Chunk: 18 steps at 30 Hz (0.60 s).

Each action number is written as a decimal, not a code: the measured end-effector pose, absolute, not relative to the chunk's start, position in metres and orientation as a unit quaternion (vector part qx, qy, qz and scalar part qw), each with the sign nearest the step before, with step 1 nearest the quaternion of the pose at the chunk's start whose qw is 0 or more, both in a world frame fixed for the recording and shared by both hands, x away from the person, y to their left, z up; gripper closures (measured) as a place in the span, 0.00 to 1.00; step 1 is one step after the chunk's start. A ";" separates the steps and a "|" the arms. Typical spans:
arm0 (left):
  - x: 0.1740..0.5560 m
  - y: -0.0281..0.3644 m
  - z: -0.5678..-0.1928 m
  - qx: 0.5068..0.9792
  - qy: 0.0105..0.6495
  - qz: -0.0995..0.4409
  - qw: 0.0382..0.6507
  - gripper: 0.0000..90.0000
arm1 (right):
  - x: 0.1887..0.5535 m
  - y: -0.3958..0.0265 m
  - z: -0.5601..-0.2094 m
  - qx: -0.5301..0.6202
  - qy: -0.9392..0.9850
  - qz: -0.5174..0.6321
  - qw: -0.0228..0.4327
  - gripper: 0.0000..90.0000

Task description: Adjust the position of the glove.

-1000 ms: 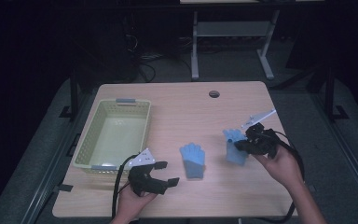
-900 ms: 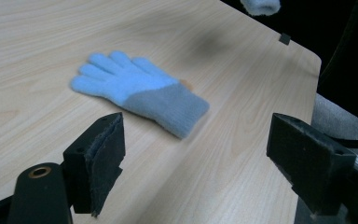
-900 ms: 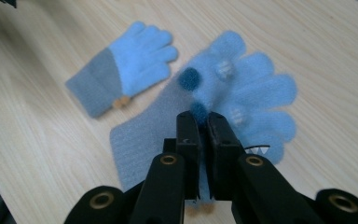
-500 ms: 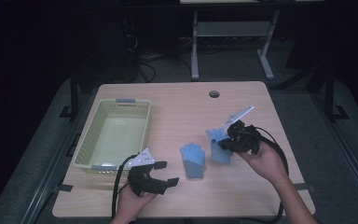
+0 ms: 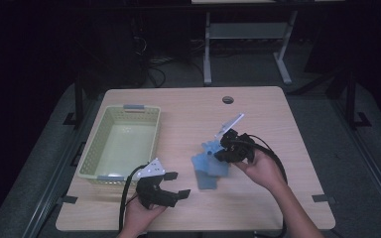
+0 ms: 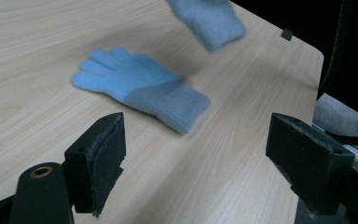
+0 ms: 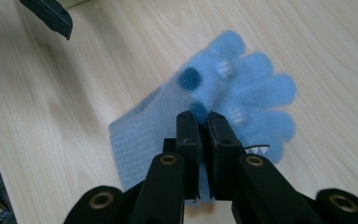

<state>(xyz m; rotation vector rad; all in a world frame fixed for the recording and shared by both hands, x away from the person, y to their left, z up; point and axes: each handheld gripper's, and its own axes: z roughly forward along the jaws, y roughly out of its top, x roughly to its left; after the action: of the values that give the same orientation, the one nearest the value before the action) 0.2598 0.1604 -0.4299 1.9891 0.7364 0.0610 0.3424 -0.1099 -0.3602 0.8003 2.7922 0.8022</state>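
Observation:
A light blue knit glove (image 6: 140, 88) lies flat on the wooden table (image 5: 188, 109), seen in the high view at mid-table (image 5: 207, 179). A second blue glove (image 7: 256, 93), with dark blue dots, hangs just above the first one (image 5: 213, 148). My right gripper (image 7: 204, 126) is shut on it; in the high view that gripper (image 5: 219, 154) is right of centre. My left gripper (image 5: 177, 184) rests near the front edge with its jaws wide open and nothing between them. In the left gripper view (image 6: 200, 163) it faces the flat glove, and the hanging glove (image 6: 209, 21) shows at the top.
A pale green plastic basket (image 5: 90, 153) with nothing in it stands at the table's left side, just beyond my left gripper. A round cable hole (image 5: 227, 99) sits near the far edge. Bare tabletop stretches along the back and right.
My right gripper has carried the dotted glove leftward, from the table's right side to just over the flat glove. The left gripper has stayed put and open.

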 end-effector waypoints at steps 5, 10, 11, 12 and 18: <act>0.259 0.161 -0.429 0.812 0.308 0.025 0.495 0.22 | 0.345 -0.098 -0.369 0.258 0.928 0.262 0.055 0.94; 0.259 0.163 -0.428 0.813 0.308 0.027 0.493 0.22 | 0.348 -0.090 -0.377 0.250 0.932 0.256 0.051 0.94; 0.259 0.163 -0.428 0.813 0.308 0.027 0.493 0.22 | 0.348 -0.090 -0.377 0.250 0.932 0.256 0.051 0.94; 0.258 0.163 -0.428 0.812 0.310 0.027 0.494 0.22 | 0.349 -0.087 -0.381 0.248 0.933 0.256 0.045 0.94; 0.259 0.164 -0.428 0.812 0.312 0.027 0.492 0.22 | 0.350 -0.080 -0.389 0.242 0.938 0.247 0.035 0.94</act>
<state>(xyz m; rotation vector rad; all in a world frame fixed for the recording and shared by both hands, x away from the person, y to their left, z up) 0.2588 0.1638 -0.4282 1.9714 0.7563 0.0658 0.3499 -0.0800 -0.3892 0.7428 2.8812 0.7602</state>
